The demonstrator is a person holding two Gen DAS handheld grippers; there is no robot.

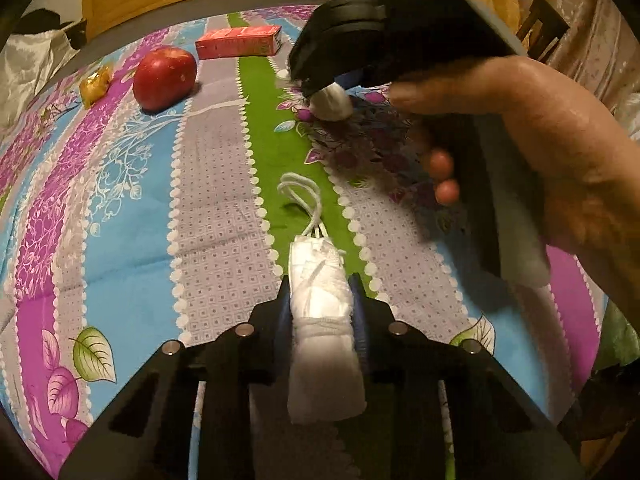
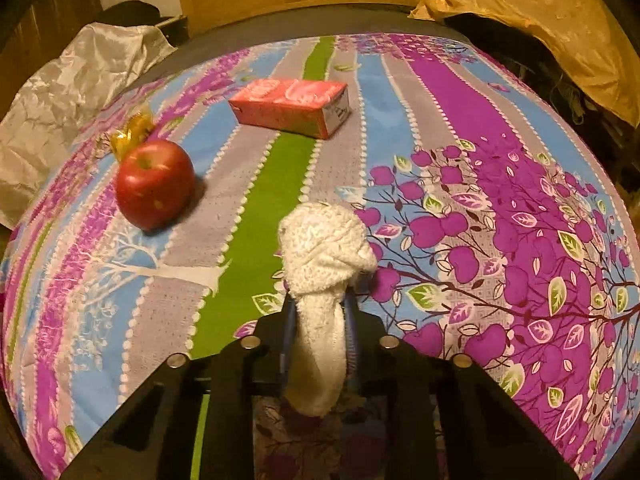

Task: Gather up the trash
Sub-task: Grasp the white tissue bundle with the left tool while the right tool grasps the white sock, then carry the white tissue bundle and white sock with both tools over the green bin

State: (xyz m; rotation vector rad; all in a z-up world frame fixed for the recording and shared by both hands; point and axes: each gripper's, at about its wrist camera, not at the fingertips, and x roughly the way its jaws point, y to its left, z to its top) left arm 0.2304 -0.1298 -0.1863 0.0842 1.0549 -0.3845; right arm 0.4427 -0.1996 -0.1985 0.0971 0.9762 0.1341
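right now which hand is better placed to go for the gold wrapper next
Neither is free: the left gripper is shut on a folded face mask, the right gripper on a tissue wad. Once emptied, probably left: the gold wrapper lies beyond the apple on the left side.

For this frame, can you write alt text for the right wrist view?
The right gripper has its jaws closed on a crumpled white paper towel above a bed covered by a striped floral sheet. Farther back on the sheet lie a red apple, a gold wrapper behind it, and a pink carton.
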